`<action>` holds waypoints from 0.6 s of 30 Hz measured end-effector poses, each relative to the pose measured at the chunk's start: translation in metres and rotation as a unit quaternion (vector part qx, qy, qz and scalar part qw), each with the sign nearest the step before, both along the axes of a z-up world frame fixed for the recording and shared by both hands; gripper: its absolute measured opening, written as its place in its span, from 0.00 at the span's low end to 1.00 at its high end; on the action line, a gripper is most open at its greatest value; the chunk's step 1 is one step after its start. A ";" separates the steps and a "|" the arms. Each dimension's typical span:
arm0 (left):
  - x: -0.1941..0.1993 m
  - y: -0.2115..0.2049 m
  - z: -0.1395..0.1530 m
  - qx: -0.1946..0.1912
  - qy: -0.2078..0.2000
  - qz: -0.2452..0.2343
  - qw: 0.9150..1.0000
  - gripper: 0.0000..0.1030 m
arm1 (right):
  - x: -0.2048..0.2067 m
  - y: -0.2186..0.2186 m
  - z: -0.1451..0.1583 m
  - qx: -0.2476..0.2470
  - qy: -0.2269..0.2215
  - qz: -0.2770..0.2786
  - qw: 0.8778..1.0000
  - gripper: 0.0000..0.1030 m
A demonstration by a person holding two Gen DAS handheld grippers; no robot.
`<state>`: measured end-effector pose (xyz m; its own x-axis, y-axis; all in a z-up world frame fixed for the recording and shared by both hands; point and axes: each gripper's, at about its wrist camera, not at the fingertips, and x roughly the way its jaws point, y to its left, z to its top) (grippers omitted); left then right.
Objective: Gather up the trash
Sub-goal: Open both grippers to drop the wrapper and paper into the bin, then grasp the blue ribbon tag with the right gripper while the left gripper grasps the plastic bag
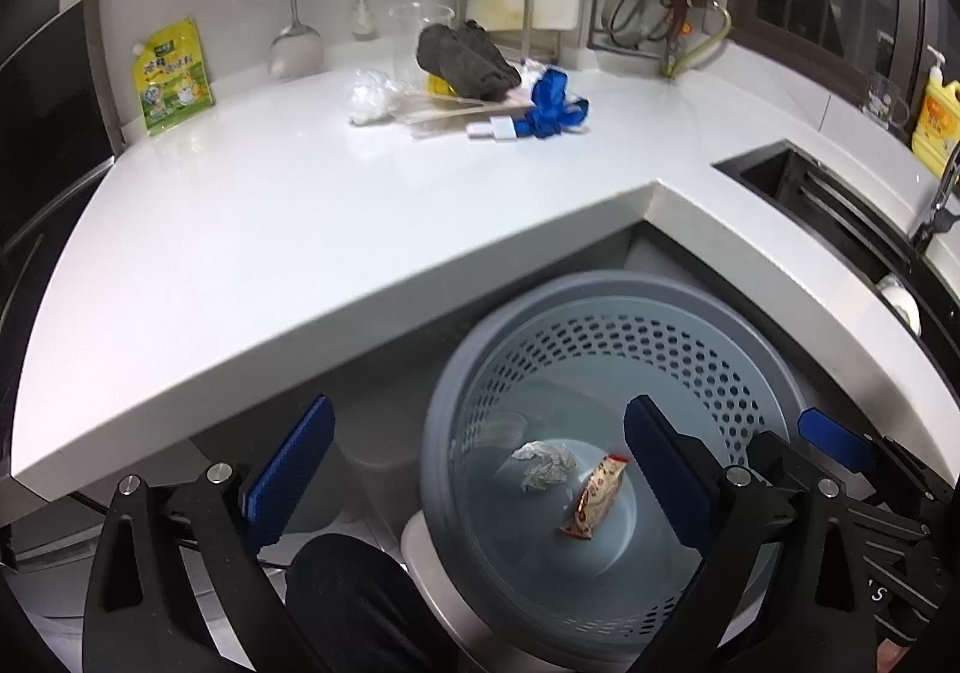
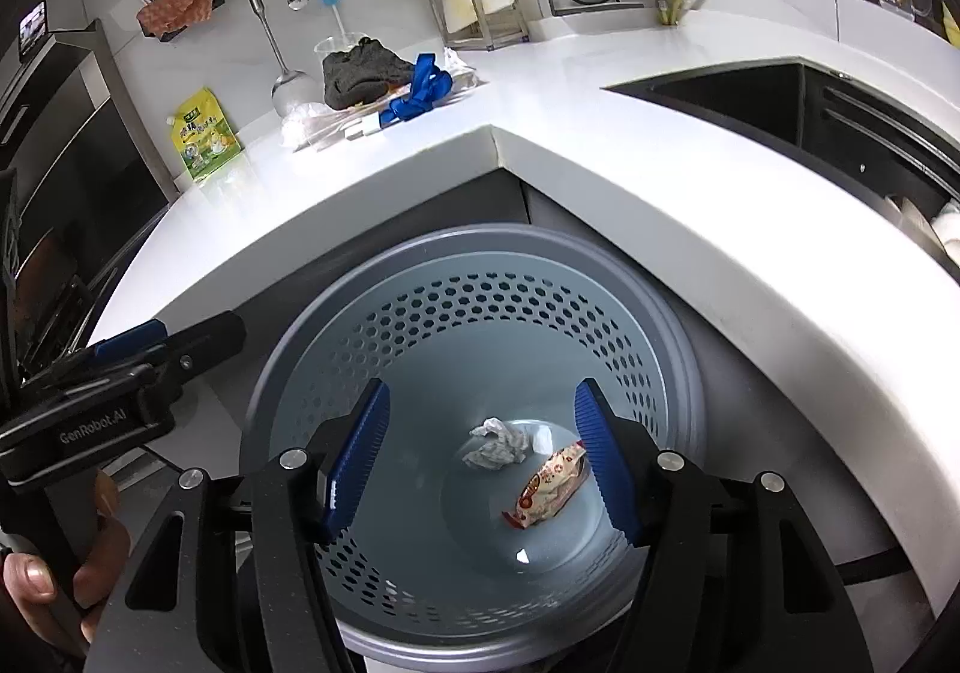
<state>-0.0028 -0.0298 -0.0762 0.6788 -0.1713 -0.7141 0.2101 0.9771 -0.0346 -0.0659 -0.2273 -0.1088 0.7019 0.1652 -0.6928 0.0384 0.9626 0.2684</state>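
A round grey bin (image 2: 480, 313) with a perforated wall is seen standing on the floor in the inner corner below the white counter (image 1: 300, 205). On its bottom two pieces of trash are lying: a crumpled white paper (image 2: 495, 445) and, just beside it, a red and tan snack wrapper (image 2: 549, 487); whether the two touch cannot be told. Both are well below the grippers, which are held above the bin's mouth and pointed down into it. The left gripper (image 1: 480, 469) is spread very wide, one blue pad outside the bin's rim on the left and the other over its inside; nothing is held between them and nothing is touched. In its view the paper (image 1: 543, 466) and the wrapper (image 1: 597, 505) are seen between the pads, far beneath. The right gripper (image 2: 480, 463) is opened about halfway, empty as well, with the wrapper appearing close to its right pad but lying deep on the bin's floor. At the back of the counter more loose things are gathered: a dark cloth (image 1: 465, 60), a blue ribbon (image 1: 552, 102), a clear plastic bag (image 1: 372, 93) and a clear cup (image 1: 414, 33). A yellow-green pouch (image 1: 171, 75) is leaned against the wall to the left, well apart from that heap.
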 end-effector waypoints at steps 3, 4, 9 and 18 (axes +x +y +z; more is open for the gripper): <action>0.003 0.006 0.006 -0.003 -0.006 0.007 1.000 0.93 | 0.005 0.002 0.008 -0.003 -0.007 0.000 1.000 0.63; 0.006 0.008 0.008 -0.004 -0.009 0.009 1.000 0.93 | 0.007 0.003 0.010 -0.005 -0.009 0.001 1.000 0.63; 0.018 0.018 0.022 -0.008 -0.032 0.020 0.999 0.94 | 0.025 0.006 0.023 -0.017 -0.024 0.004 1.000 0.65; 0.063 0.032 0.038 -0.012 -0.059 0.044 0.997 0.94 | 0.076 0.010 0.039 -0.028 -0.041 0.007 0.999 0.65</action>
